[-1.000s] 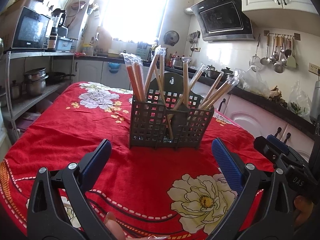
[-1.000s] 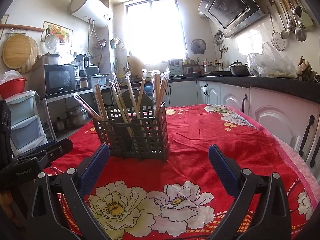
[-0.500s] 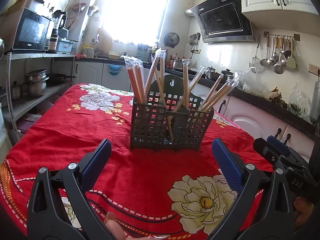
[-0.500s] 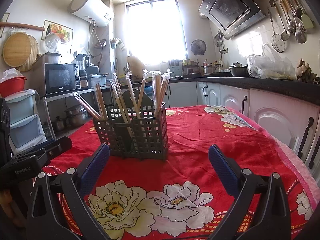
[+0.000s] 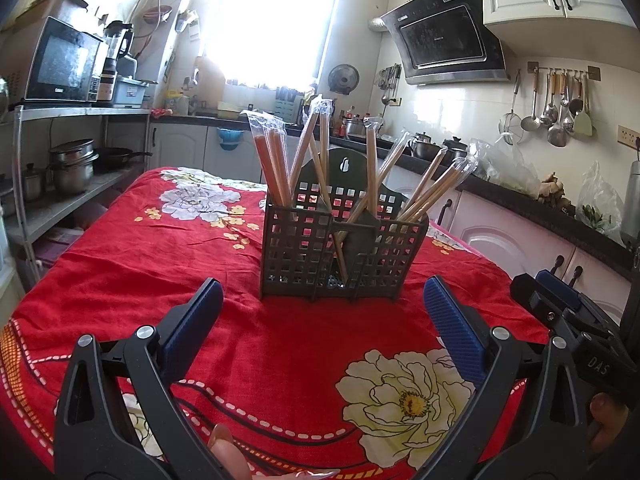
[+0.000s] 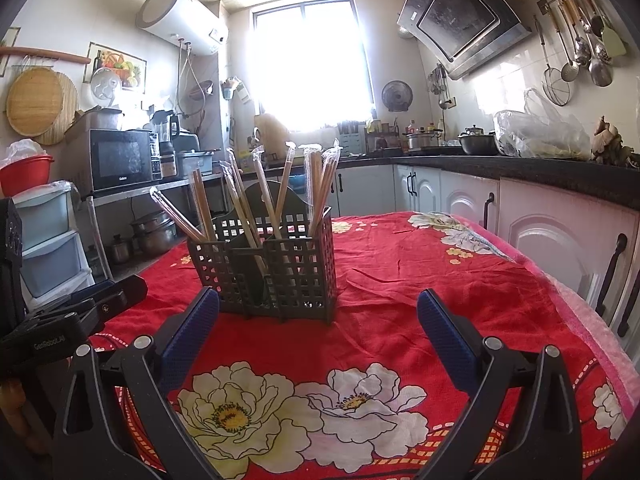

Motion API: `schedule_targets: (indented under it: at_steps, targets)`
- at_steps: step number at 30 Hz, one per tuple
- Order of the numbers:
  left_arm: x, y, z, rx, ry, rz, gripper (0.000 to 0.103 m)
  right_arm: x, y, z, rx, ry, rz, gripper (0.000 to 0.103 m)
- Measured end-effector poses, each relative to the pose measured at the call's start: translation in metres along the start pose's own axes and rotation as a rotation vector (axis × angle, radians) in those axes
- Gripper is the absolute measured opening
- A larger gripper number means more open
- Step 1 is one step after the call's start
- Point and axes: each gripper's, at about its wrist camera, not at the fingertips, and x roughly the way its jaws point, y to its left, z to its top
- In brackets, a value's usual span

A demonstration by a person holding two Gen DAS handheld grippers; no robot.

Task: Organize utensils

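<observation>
Upright on the red flowered tablecloth (image 5: 152, 264), a dark slotted caddy (image 5: 340, 256) is standing, and wrapped chopsticks (image 5: 372, 168) are leaning out of its compartments. Ahead of the caddy and apart from it, the left gripper (image 5: 322, 312) is hovering with its blue-padded jaws spread wide, gripping nothing. Beside it, the right gripper (image 6: 318, 320) is likewise gaping wide and empty, with the caddy sitting just beyond its left finger (image 6: 192, 328).

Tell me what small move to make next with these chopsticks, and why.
Probably ease the right claw forward toward the caddy. Both claws are open and empty, the left claw too, and every wrapped chopstick in view already stands in the caddy at mixed angles, with none on the red cloth.
</observation>
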Motion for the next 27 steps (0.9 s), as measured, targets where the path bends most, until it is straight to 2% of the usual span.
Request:
schedule_targets:
  at_steps: [27]
  targets:
    - [0.0021, 0.0006, -0.0008, 0.0, 0.008, 0.005, 0.092, -0.0013, -0.0006, 0.001, 0.001, -0.001, -0.001, 0.097]
